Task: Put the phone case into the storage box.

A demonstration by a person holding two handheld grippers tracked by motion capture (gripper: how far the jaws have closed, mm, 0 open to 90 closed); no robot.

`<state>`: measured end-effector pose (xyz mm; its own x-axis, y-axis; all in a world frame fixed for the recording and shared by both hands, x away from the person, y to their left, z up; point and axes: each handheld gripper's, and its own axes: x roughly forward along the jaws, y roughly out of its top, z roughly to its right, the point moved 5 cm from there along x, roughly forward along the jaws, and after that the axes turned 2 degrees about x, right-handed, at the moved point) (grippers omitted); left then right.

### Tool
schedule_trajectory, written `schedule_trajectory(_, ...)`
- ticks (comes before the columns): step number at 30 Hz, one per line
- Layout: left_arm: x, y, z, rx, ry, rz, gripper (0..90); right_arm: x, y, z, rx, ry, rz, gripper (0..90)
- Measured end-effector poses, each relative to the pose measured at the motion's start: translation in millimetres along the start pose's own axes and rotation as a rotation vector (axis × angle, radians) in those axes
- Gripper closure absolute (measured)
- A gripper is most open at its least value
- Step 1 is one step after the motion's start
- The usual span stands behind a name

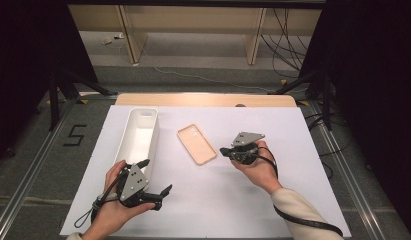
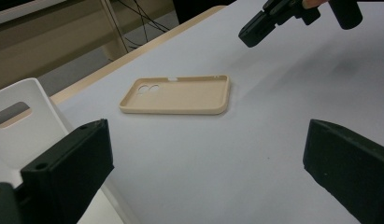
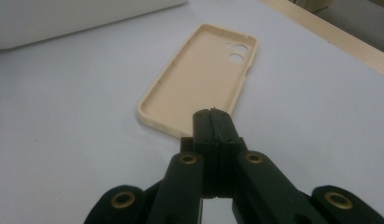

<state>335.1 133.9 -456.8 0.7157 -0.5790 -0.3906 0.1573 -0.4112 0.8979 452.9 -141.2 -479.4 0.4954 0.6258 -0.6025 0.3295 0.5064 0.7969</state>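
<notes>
A beige phone case (image 1: 196,144) lies hollow side up on the white sheet, mid-table; its camera holes show in both gripper views (image 2: 180,94) (image 3: 202,72). My right gripper (image 1: 225,151) hovers just right of the case, jaws shut with nothing between them (image 3: 213,116), tips near the case's lower edge. My left gripper (image 1: 156,176) sits at the front left, beside the near end of a white bin (image 1: 139,137). Its jaws stand wide open and empty (image 2: 203,154), pointed toward the case.
The white sheet (image 1: 273,200) covers the table, with a strip of bare wood (image 1: 203,99) at its far edge. The long white bin (image 2: 17,116) has a handle slot. Beyond the table are stand legs, cables and floor.
</notes>
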Motion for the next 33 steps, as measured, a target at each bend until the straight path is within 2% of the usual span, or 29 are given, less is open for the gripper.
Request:
schedule_trajectory(12,-0.3,-0.3,0.4,0.002,-0.001,-0.002,1.0,27.6,-0.6,3.0,0.01,-0.052,-0.059,90.0)
schedule_trajectory(23,-0.1,-0.7,0.8,0.0,-0.004,-0.002,1.0,40.0,-4.7,8.1,0.024,-0.086,-0.099,90.0)
schedule_trajectory(33,0.1,-1.0,0.7,-0.002,-0.005,-0.003,1.0,50.2,-7.1,11.1,0.023,-0.096,-0.121,90.0)
